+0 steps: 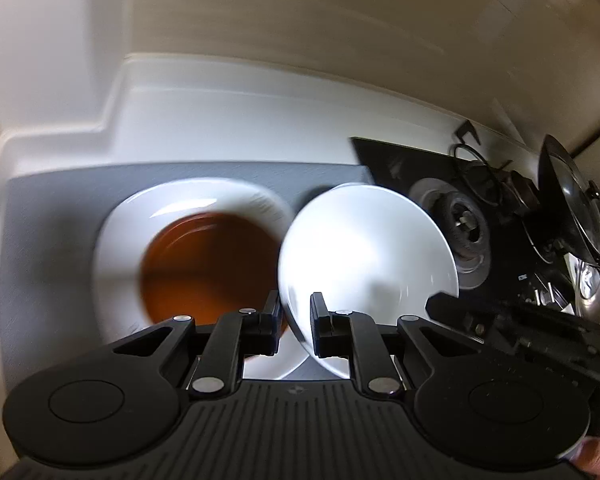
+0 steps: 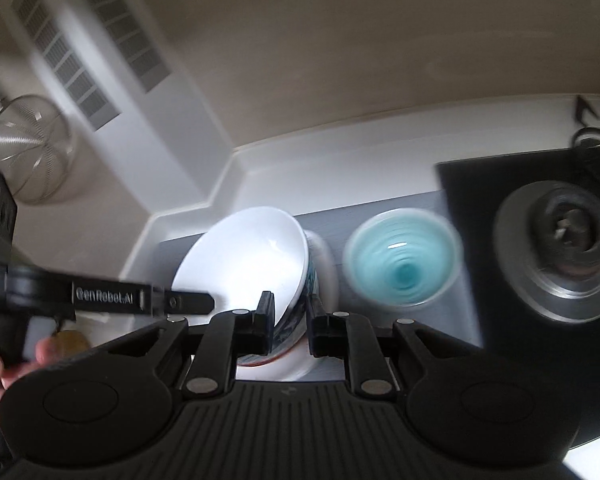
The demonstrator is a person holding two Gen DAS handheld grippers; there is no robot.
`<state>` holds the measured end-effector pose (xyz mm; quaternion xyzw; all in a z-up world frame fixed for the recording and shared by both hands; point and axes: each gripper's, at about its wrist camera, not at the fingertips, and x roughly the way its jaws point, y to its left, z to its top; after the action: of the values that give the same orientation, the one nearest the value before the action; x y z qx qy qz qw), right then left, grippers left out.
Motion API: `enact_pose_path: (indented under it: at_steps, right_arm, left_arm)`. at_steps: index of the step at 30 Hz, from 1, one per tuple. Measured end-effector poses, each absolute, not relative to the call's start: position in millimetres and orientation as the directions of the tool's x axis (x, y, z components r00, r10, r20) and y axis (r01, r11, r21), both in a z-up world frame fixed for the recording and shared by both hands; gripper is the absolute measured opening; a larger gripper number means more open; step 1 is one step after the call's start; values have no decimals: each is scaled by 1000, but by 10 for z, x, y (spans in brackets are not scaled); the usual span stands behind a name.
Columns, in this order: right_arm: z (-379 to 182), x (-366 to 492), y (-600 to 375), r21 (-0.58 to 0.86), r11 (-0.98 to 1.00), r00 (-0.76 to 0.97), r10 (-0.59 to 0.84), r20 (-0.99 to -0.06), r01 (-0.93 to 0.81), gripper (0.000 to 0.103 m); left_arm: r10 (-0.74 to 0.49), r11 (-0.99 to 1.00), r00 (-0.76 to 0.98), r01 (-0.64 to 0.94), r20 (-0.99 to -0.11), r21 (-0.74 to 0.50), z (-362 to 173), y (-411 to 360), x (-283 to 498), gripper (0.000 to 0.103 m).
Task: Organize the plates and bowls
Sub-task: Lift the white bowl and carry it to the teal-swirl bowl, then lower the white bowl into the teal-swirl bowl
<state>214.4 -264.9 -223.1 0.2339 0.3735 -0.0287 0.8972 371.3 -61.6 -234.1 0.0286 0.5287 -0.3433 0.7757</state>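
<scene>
In the left wrist view the left tongs (image 1: 296, 322) sit at lower centre, closed on the near rim of a glossy white ceramic bowl (image 1: 368, 248). The white bowl is tilted, its open face turned toward the camera, its edge running down between the two black pads. To its left in the frame, behind the left finger, lies a wide white plate (image 1: 120, 240) with a round brown bowl (image 1: 204, 264) resting in its middle — both blurred. They rest on a grey mat (image 1: 48, 216) spread over the white tabletop (image 1: 228, 120). At the right of the frame are a black gas hob (image 1: 412, 168), its round burner (image 1: 466, 226) and a glass pot lid (image 1: 568, 200). The right tongs' finger reaches in at lower right and touches the white bowl's far rim.

In the right wrist view the right tongs (image 2: 290, 320) grip the other side of the same bowl; its outer wall with a dark blue pattern shows between the pads. The left tongs' finger enters from the left of the frame. Right of the bowl, well apart from the tongs, a pale turquoise glazed bowl (image 2: 402, 262) stands upright on the mat — blurred. A wire mesh strainer (image 2: 28, 148) hangs at upper left.
</scene>
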Motion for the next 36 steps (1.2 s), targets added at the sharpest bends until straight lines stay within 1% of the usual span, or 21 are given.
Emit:
enact_pose_path:
  at_steps: [2,4,6,10,12,17,22,27,33,36]
  right_arm:
    - [-2273,2141,-2810,393,884,721,99,-686,253,18]
    - [-2351,2165,-2986,416,860,721,86,-688,295,17]
    - [-2430,2217,-3127,428,845,723,73,-687,321,17]
    - [-2634,2369,-3273,400,852,711,47,-702,338,16]
    - [-2766,2415,-3370,422,831,699,58,-713,362,16]
    - [-2914,2451,-3452,417,823,687,46,-725,386,16]
    - [-2976,2487,-3551,410,820,687,29,-727,400,15]
    - [-3036,2508,-3604,402,816,681,13,-732,416,15]
    - [-3088,2527,-3608,381,824,672,1,-740,419,15]
    - [-3111,2553,-3596,361,835,665,-7,-747,415,15]
  left_arm:
    - [-510,747,195,584,-838,-319,-2359,-815,3787,16]
    - [-504,743,187,592,-843,-312,-2422,-986,3871,16]
    - [-492,747,165,585,-855,-317,-2537,-1124,3970,16]
    - [-463,761,122,562,-878,-324,-2830,-1323,4132,16]
    - [-453,770,108,548,-885,-327,-2931,-1396,4177,15]
    - [-454,763,143,572,-879,-301,-2875,-1566,4196,15]
    - [-432,764,121,576,-894,-291,-2975,-1728,4231,15]
    - [-410,759,146,603,-901,-248,-3009,-1830,4179,15]
    - [-390,763,134,601,-911,-238,-3119,-1926,4204,15]
    - [-380,761,154,613,-912,-213,-3141,-1965,4187,15]
